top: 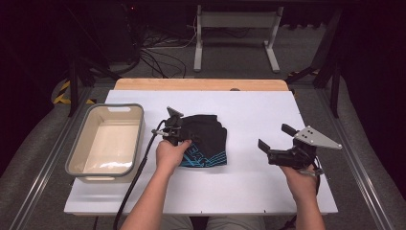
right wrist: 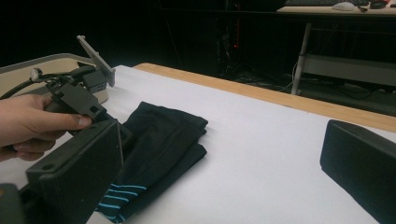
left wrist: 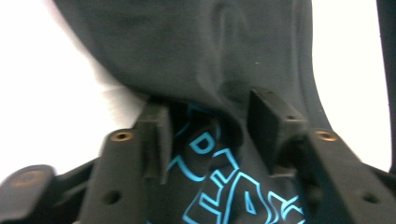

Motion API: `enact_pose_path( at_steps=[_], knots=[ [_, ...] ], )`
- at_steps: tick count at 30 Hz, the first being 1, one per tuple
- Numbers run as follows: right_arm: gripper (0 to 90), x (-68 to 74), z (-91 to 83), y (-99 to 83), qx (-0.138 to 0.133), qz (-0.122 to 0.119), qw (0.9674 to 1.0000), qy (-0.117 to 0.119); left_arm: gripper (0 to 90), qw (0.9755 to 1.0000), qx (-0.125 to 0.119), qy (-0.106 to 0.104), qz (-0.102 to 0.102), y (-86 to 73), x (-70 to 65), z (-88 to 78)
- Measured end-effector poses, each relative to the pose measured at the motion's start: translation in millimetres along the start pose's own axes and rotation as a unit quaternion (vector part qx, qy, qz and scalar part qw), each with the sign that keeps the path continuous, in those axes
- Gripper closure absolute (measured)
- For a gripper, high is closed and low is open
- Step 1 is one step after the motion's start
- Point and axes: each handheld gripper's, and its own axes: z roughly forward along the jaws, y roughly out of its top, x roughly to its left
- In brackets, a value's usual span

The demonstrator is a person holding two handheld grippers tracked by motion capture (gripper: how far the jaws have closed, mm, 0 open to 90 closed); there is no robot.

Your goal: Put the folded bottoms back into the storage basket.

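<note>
A grey-rimmed, cream-coloured bin (top: 106, 141) sits at about nine o'clock on the white table (top: 249, 187), its long side running away from the person, and nothing lies inside it beyond a glare of light on its floor. Just beside it toward the table's middle lies a folded black garment (top: 210, 139) with a turquoise print showing along its near edge at six o'clock. The left gripper (top: 178, 130) rests on the garment's nine-o'clock edge, held by the left hand (top: 168, 154); in the left gripper view its jaws stand a moderate way apart with a fold of the black cloth and its blue lettering bunched between them, the fabric draping over both jaw tips, though whether they actually pinch it cannot be told. The right gripper (top: 276, 139), in the right hand (top: 300, 178), hovers at about three o'clock, well apart from the garment, its jaws spread wide with nothing between them. A cable (top: 136, 175) trails from the left gripper past the bin toward the table's near edge.
</note>
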Motion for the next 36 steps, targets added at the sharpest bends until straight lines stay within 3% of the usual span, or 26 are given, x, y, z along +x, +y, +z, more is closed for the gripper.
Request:
enact_pose_path(
  at_steps=[1,4,9,16,27,36],
  knots=[
    [0.0,0.0,0.0,0.0,0.000,0.000,1.0000,0.000,59.4,1.0000,0.000,0.008,0.004,-0.4,-0.2,0.3],
    [0.0,-0.3,-0.2,-0.1,0.000,0.000,1.0000,0.000,73.9,0.9998,-0.003,0.013,0.017,-1.9,-0.3,2.2],
    [0.0,-1.1,-0.7,-0.5,0.000,0.001,1.0000,-0.001,77.4,0.9992,-0.003,0.017,0.035,-1.4,-1.4,0.4],
    [0.0,-2.0,-0.7,-1.0,0.000,0.003,1.0000,-0.002,79.0,0.9987,-0.015,0.014,0.048,-1.2,-3.1,-10.1],
    [0.0,-0.9,1.2,-1.4,0.008,0.004,1.0000,0.001,79.0,0.9970,-0.043,0.000,0.064,0.7,-12.6,-41.9],
    [0.0,-1.8,1.1,-1.5,0.011,0.009,0.9999,0.002,79.0,0.9938,-0.064,-0.001,0.091,-0.5,-26.7,-70.0]
  ],
)
